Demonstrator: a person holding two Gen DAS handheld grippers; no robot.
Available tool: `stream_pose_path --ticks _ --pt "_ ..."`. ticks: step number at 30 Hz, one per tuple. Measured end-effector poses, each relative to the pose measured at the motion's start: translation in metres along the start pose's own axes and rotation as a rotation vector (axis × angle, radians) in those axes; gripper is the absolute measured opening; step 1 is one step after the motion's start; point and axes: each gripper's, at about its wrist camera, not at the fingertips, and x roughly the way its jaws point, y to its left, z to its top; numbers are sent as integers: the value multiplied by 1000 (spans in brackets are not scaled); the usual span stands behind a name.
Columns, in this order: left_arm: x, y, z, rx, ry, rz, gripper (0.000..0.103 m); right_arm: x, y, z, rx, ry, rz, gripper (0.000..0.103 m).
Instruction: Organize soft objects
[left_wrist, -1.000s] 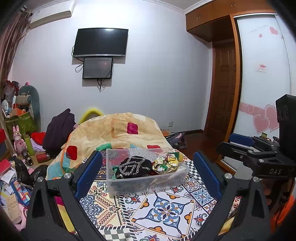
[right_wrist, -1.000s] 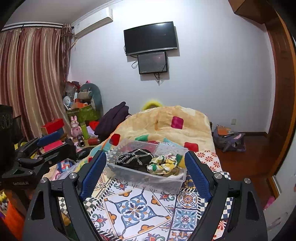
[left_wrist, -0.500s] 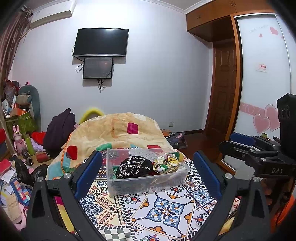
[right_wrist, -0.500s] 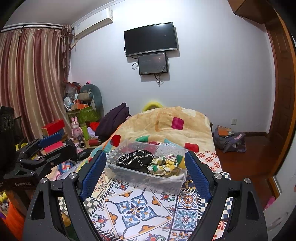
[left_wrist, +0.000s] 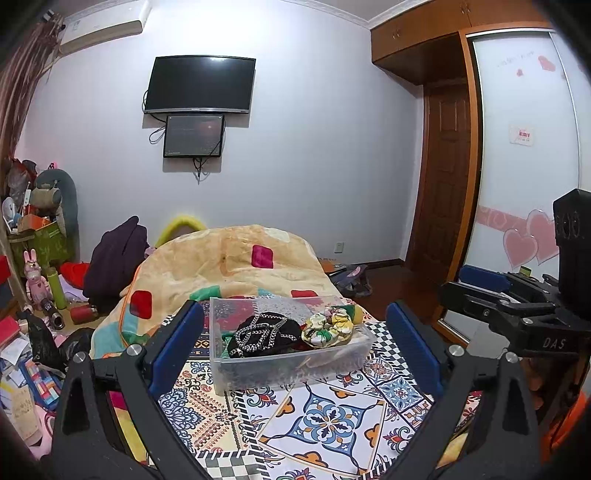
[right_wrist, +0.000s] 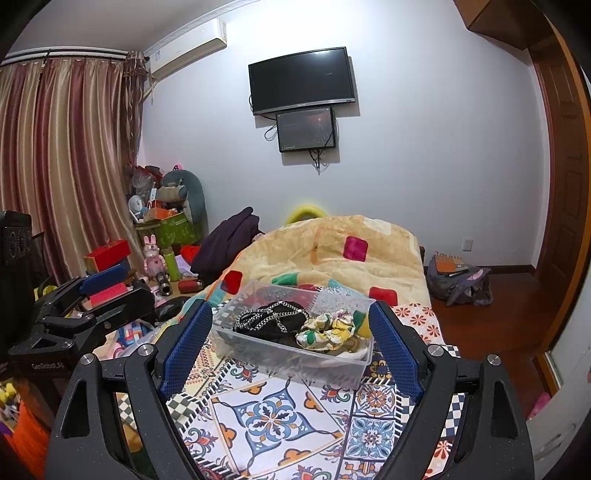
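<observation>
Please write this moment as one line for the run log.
left gripper: open, empty | right gripper: open, empty | clear bin: on patterned cloth, holds black chain item and floral scrunchie

A pale wall closes the far end of the room, with a dark television mounted on it and a smaller screen just below. An air conditioner sits high beside striped reddish curtains. A wooden door stands right, next to a white wardrobe panel with pink hearts. The bed carries a patterned cover, a yellow blanket heaped at its far end. The floor is dark wood.
</observation>
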Motion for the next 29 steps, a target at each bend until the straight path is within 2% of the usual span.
stream_pose_path --ticks 11,13,15,29 --pt "3 -1 -1 -4 20 -5 100 0 1 0 -1 2 -1 86" --pt "3 -1 -2 -5 23 -7 100 0 1 1 -3 -2 -7 98" --pt "3 -1 -2 -4 24 -8 100 -2 1 1 -4 -14 -17 103" --pt "1 -2 -1 -6 26 -6 102 2 -2 1 0 -5 -28 103"
